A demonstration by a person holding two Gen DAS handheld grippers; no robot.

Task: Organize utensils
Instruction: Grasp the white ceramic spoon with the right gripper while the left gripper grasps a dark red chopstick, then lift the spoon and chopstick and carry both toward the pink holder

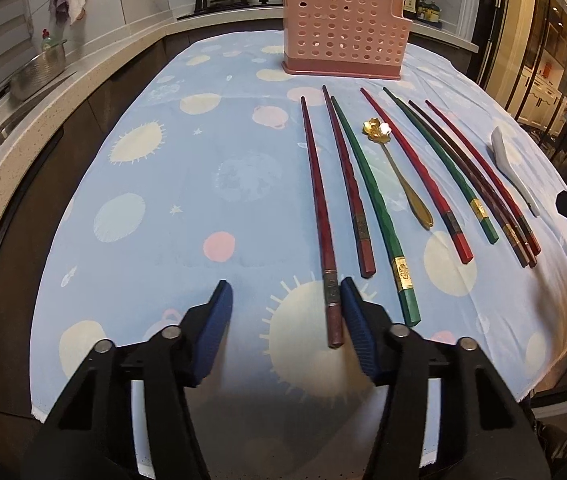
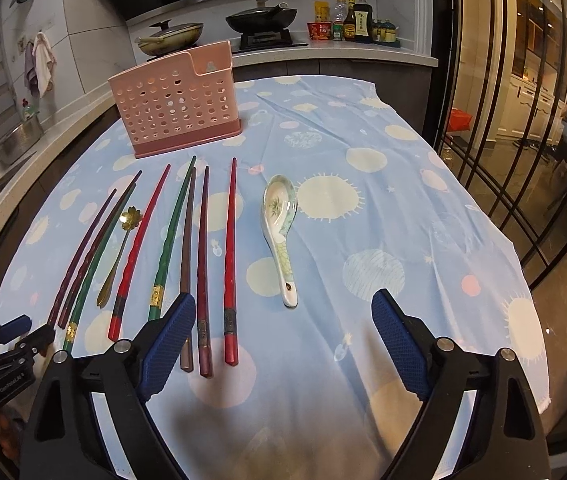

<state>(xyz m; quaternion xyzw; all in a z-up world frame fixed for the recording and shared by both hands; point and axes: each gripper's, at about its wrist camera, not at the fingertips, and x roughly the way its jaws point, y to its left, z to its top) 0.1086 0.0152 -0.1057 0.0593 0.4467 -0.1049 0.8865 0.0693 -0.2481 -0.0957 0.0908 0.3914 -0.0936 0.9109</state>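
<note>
Left wrist view showed the left gripper (image 1: 285,300) spread, its right pad beside the dark red chopstick (image 1: 319,216), nothing pinched; bare tablecloth (image 1: 155,184) lay wide toward the left edge. Right gripper (image 2: 283,312) stood spread below the ceramic spoon (image 2: 279,232), open cloth rightward; pink holder (image 2: 175,108) stood behind.

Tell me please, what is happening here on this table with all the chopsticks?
A person holds a two-finger gripper in each hand over a table set for sorting utensils. Chopsticks, a gold spoon and a ceramic spoon lie in a row on the blue cloth; the pink holder stands behind them. The left gripper is open around the handle end of the leftmost dark red chopstick. The right gripper is open over the rightmost chopsticks. Nothing is lifted yet.
</note>
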